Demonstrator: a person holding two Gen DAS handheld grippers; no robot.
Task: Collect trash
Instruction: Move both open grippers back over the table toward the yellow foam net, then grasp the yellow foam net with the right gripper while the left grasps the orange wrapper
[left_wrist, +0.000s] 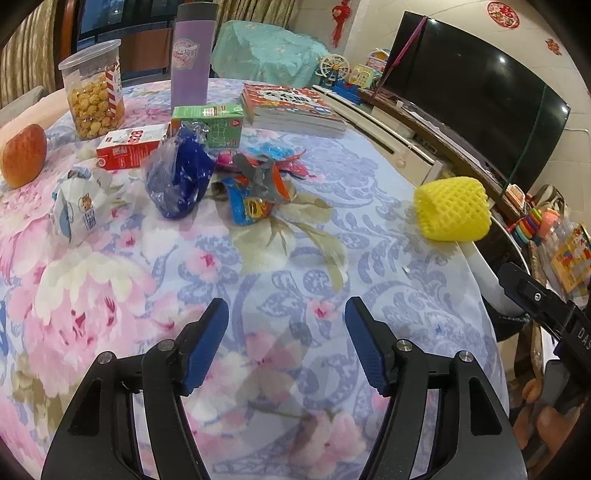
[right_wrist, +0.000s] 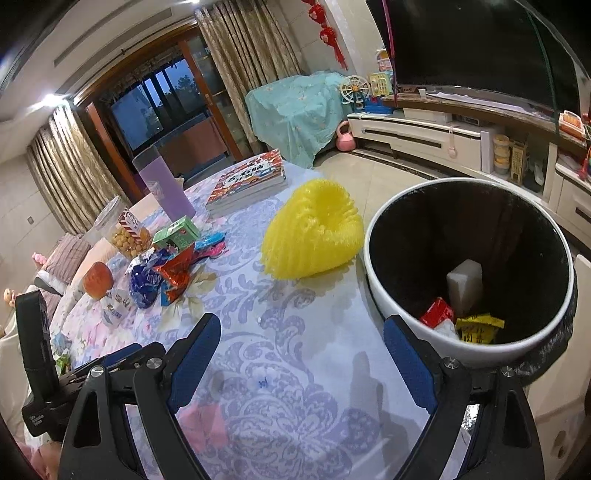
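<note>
A yellow foam fruit net (left_wrist: 452, 208) (right_wrist: 312, 230) lies at the table's right edge, beside a white trash bin (right_wrist: 388, 295) that holds a red wrapper, a yellow wrapper and a white block. A heap of wrappers sits mid-table: a blue crumpled bag (left_wrist: 177, 177) (right_wrist: 144, 280), orange and blue foil wrappers (left_wrist: 255, 184) (right_wrist: 177, 275), and a white crumpled packet (left_wrist: 79, 206). My left gripper (left_wrist: 287, 314) is open above bare cloth, well short of the heap. My right gripper (right_wrist: 301, 338) is open too, nothing in it, near the bin's rim.
A floral tablecloth (left_wrist: 295, 258) covers the round table. At the back stand a popcorn jar (left_wrist: 94, 92), a purple flask (left_wrist: 190, 55), red and green cartons (left_wrist: 207, 125), books (left_wrist: 291, 109) and an apple (left_wrist: 24, 155). A TV (left_wrist: 476, 92) stands on the right.
</note>
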